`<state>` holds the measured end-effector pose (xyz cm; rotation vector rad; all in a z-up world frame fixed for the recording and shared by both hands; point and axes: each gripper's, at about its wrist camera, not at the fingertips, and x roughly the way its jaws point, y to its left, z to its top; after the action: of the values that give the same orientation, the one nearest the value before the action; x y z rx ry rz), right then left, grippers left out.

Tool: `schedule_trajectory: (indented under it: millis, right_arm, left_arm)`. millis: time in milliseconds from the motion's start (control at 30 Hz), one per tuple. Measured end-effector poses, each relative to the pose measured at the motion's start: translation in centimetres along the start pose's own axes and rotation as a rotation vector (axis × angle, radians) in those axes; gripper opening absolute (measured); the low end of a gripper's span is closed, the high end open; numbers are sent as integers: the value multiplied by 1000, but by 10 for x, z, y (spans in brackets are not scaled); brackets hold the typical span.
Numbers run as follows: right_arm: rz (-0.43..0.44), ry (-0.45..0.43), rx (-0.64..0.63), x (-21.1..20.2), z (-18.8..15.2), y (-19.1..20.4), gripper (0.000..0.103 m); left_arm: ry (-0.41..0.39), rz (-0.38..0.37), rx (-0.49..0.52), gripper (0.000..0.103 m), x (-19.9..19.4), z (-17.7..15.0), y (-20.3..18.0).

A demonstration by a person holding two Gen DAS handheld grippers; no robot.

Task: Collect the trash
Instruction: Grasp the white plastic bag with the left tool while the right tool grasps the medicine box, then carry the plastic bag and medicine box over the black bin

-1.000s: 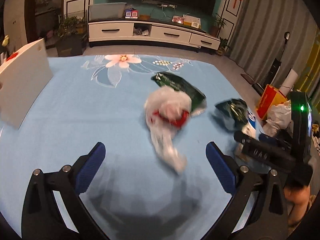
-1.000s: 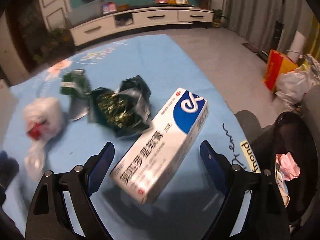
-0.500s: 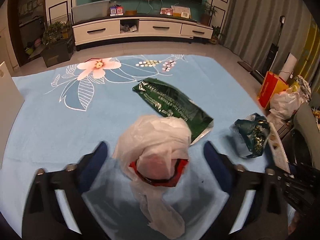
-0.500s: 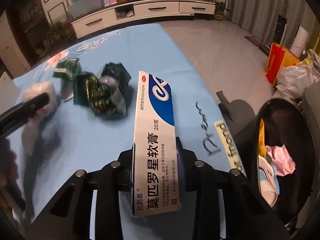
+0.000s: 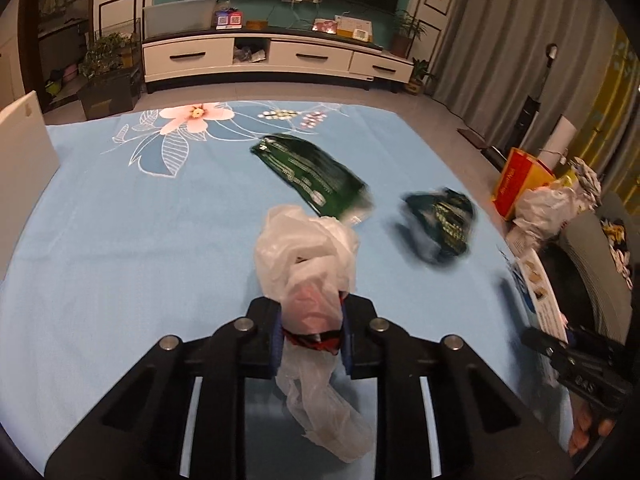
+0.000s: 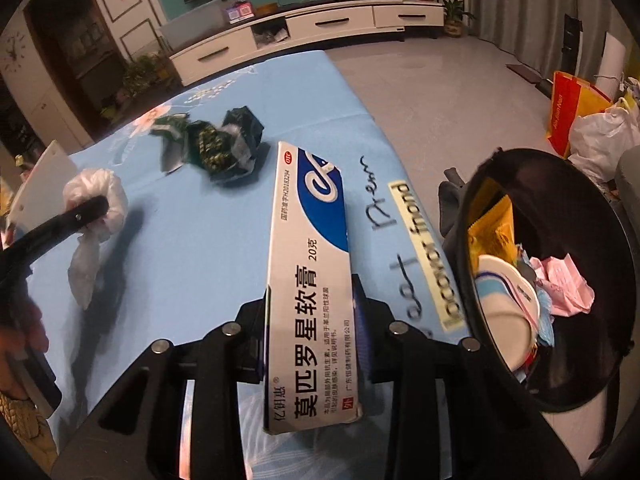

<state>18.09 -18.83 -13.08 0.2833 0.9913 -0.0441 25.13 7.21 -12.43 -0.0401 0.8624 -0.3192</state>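
White plastic bag (image 5: 306,256) pinched in left hand-held gripper (image 5: 310,336); ointment box (image 6: 310,280) in right (image 6: 310,344).

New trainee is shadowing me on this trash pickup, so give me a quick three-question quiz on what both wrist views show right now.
1. True or false: the right gripper holds the ointment box.
2. What is pinched between the left gripper's fingers: A) white plastic bag, B) green wrapper, C) nothing?
3. Fill in: the black bin stands off the blue cloth's ____ edge in the right wrist view.

Key: 1 true; 2 A; 3 right.
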Motion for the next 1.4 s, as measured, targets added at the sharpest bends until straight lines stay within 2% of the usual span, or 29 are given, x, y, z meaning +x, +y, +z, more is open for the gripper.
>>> schedule_trajectory:
  millis: [133,300,667,1067,1400]
  right_arm:
    - [20,-23,-41,-23,-16,3,34]
    - [45,-47,-76,-53,-31,7,34]
    - [88,-101,-101,-108,-57,0,34]
    - [102,-173,-44,-146,-63,-31,34]
    - [101,-203,12,-155,-61,-57,34]
  left_arm:
    - [-29,-32,5,23,-43,-25,-22]
    - [-18,-38,2,23,-76,-54,-50]
    - [12,-29,-10,25,-124,-111,-88]
    - [-16,-37,51,26,-152,-114,-123]
    - [-13,-48,105,26,-149,-109,-147]
